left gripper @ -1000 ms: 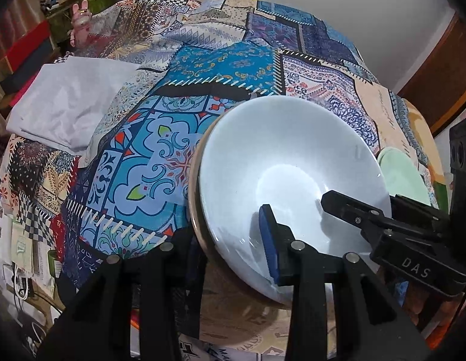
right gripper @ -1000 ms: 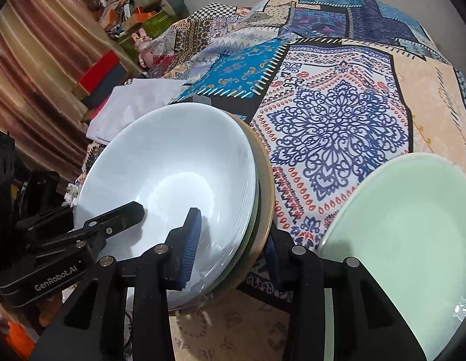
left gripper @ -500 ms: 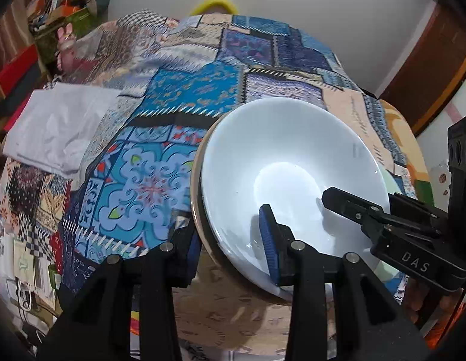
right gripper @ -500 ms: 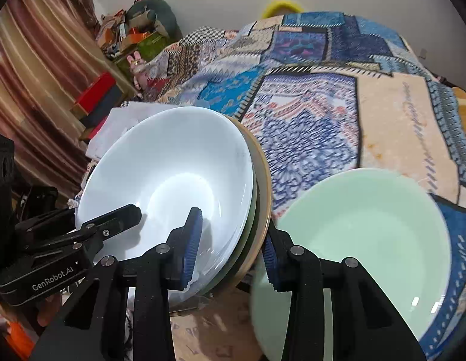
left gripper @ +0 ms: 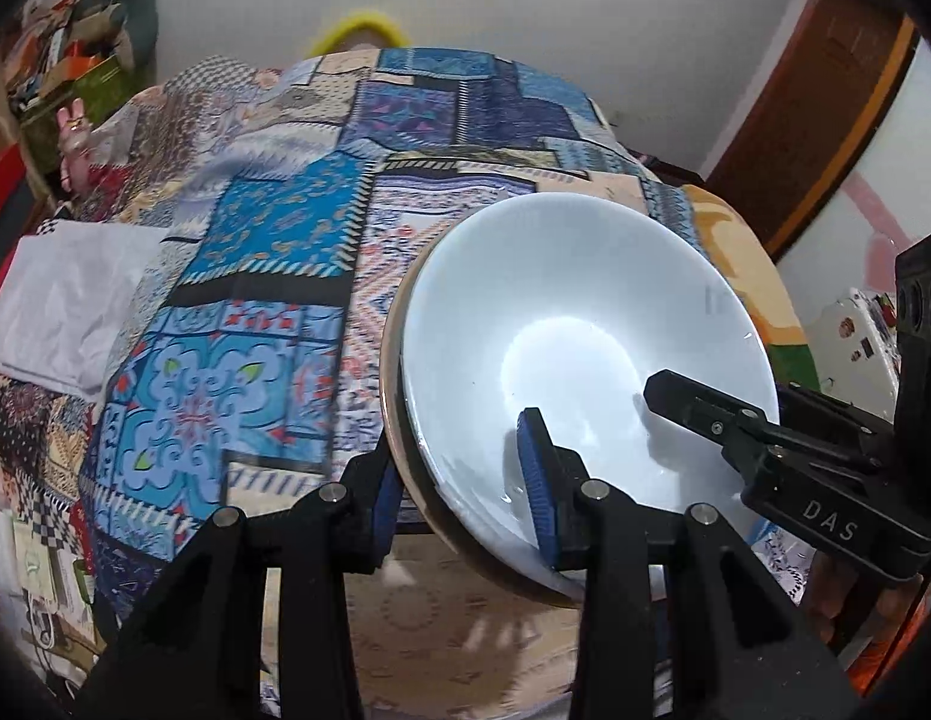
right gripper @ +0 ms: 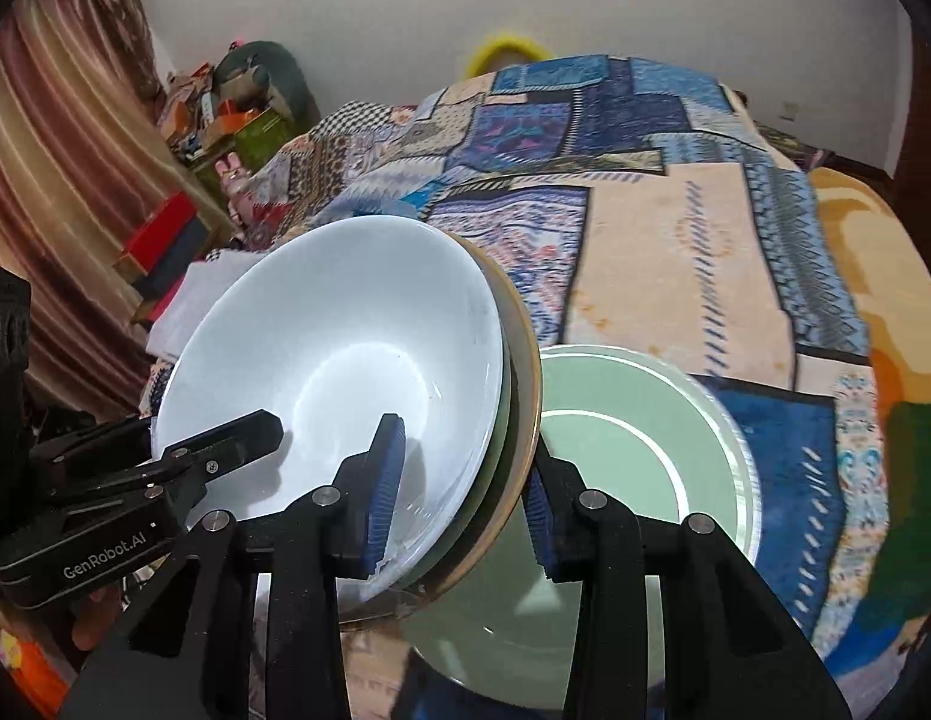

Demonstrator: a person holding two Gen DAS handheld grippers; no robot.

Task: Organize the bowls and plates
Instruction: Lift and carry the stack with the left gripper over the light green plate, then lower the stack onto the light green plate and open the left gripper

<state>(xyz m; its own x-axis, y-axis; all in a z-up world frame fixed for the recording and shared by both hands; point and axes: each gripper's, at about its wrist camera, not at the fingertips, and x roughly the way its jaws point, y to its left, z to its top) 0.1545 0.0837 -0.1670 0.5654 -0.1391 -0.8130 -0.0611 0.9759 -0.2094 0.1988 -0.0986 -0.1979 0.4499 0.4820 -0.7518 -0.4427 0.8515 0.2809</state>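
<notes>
A stack of dishes hangs tilted above the bed: a white bowl [left gripper: 573,324] on top, a thin green dish rim [right gripper: 506,414] under it, and a tan plate [right gripper: 528,360] at the bottom. My left gripper [left gripper: 459,492] is shut on the stack's left rim, one blue pad inside the bowl and one beneath the tan plate. On the opposite rim my right gripper [right gripper: 462,498] is shut the same way. Each gripper's finger shows in the other's view, the right [left gripper: 705,414] and the left [right gripper: 225,444]. A pale green plate [right gripper: 633,438] lies on the bed below, to the right.
A patchwork bedspread [left gripper: 255,276] covers the bed. A folded white cloth [left gripper: 63,300] lies at its left edge. Boxes and clutter [right gripper: 225,114] stand by the striped curtain [right gripper: 45,180]. A brown door frame [left gripper: 825,120] is at the right.
Both grippers have risen together with the stack, lifting it off the bed. The green plate looks smaller and farther below, and more of the wall shows.
</notes>
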